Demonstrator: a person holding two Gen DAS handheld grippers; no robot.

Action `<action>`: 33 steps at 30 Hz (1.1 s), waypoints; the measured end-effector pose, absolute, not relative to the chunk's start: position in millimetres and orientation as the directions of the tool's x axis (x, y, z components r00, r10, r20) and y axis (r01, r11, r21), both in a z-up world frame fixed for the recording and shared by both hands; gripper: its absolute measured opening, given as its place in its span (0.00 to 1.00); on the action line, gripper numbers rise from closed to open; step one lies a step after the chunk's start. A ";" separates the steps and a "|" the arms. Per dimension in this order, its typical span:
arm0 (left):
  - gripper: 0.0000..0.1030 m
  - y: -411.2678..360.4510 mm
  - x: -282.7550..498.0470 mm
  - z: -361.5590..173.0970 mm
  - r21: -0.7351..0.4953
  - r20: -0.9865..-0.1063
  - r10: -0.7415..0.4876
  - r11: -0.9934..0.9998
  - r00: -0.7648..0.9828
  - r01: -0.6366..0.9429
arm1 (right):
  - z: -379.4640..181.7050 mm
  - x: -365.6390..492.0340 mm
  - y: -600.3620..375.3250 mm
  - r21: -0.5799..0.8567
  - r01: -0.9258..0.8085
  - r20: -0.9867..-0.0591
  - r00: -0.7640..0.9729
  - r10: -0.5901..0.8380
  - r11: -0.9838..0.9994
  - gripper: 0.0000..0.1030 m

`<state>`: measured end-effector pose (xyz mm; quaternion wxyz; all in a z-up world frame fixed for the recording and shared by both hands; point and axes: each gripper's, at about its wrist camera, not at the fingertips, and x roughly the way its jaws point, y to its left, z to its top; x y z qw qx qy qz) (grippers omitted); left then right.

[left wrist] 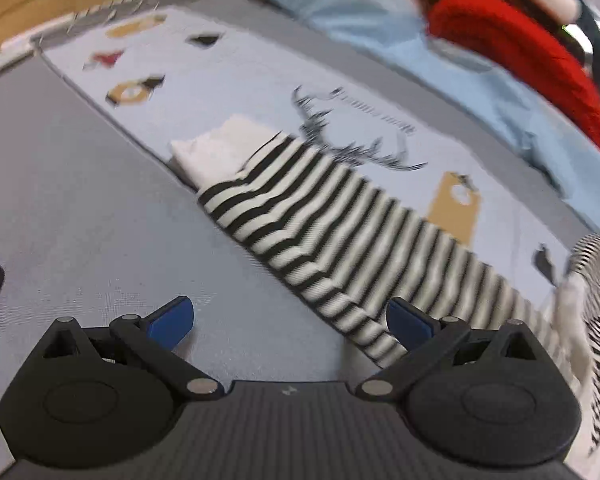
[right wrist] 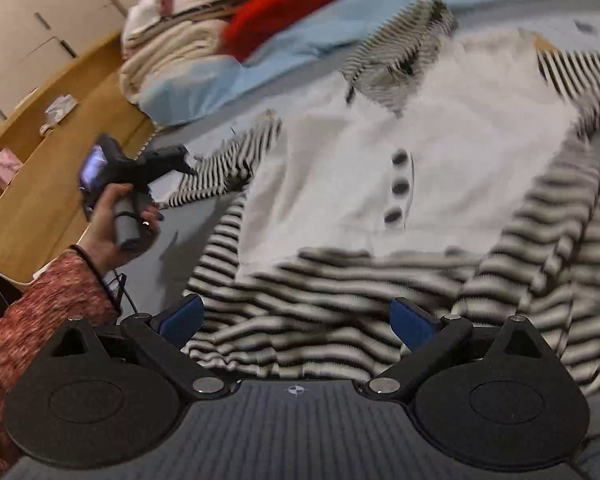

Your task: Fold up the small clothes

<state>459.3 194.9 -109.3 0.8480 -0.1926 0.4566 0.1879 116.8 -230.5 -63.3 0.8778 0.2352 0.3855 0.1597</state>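
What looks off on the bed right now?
The striped garment isn't flat: its hem bunches between the open right gripper fingers. The left gripper, also open, hangs over the outstretched sleeve. No damage visible.

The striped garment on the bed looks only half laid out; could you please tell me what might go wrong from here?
1. The striped sleeve lies stretched out to one side; folding the body first may leave it trailing.
2. The right tongs are open over the bunched striped hem; they could pinch several layers and drag the white front panel askew.
3. The clothes pile sits close behind; a wide sweep might snag it.
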 end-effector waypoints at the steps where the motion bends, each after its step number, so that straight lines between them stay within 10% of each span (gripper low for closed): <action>1: 1.00 201.4 464.7 -115.5 -0.168 -0.858 0.124 0.849 0.498 -0.501 | -55.0 125.3 -236.2 0.518 -0.113 -0.583 0.679 0.447 0.848 0.96; 10: 0.98 232.0 507.4 -137.7 -0.355 -0.848 -0.003 0.746 0.530 -0.563 | -81.8 211.5 -279.3 0.393 0.093 -0.586 0.792 0.172 0.915 0.94; 12: 0.55 224.9 513.2 -132.8 -0.302 -0.835 0.073 0.768 0.545 -0.565 | -92.4 221.3 -281.2 0.442 0.101 -0.612 0.760 0.217 0.891 0.91; 13: 0.05 222.6 516.8 -127.9 -0.310 -0.832 0.043 0.790 0.554 -0.528 | -93.6 224.7 -281.2 0.451 0.101 -0.614 0.756 0.225 0.887 0.89; 21: 0.05 268.1 447.0 -17.3 -0.661 -0.468 -0.200 0.726 0.861 -0.191 | -88.0 218.8 -276.8 0.392 0.090 -0.592 0.786 0.177 0.915 0.89; 27: 0.12 342.8 434.0 -115.9 -0.407 -0.873 -0.150 0.750 0.464 -0.522 | -88.5 212.0 -279.7 0.357 0.073 -0.594 0.787 0.166 0.931 0.89; 30: 0.32 364.0 426.5 -123.2 -0.473 -0.861 -0.192 0.642 0.471 -0.603 | -90.9 213.0 -282.3 0.364 0.101 -0.607 0.780 0.154 0.926 0.89; 32: 0.83 367.0 423.1 -101.6 -0.458 -0.839 -0.077 0.633 0.538 -0.624 | -92.4 213.4 -281.2 0.364 0.109 -0.611 0.777 0.148 0.925 0.89; 33: 0.91 366.5 422.4 -92.6 -0.441 -0.831 -0.017 0.631 0.557 -0.638 | -93.1 213.7 -280.4 0.360 0.110 -0.613 0.777 0.146 0.926 0.89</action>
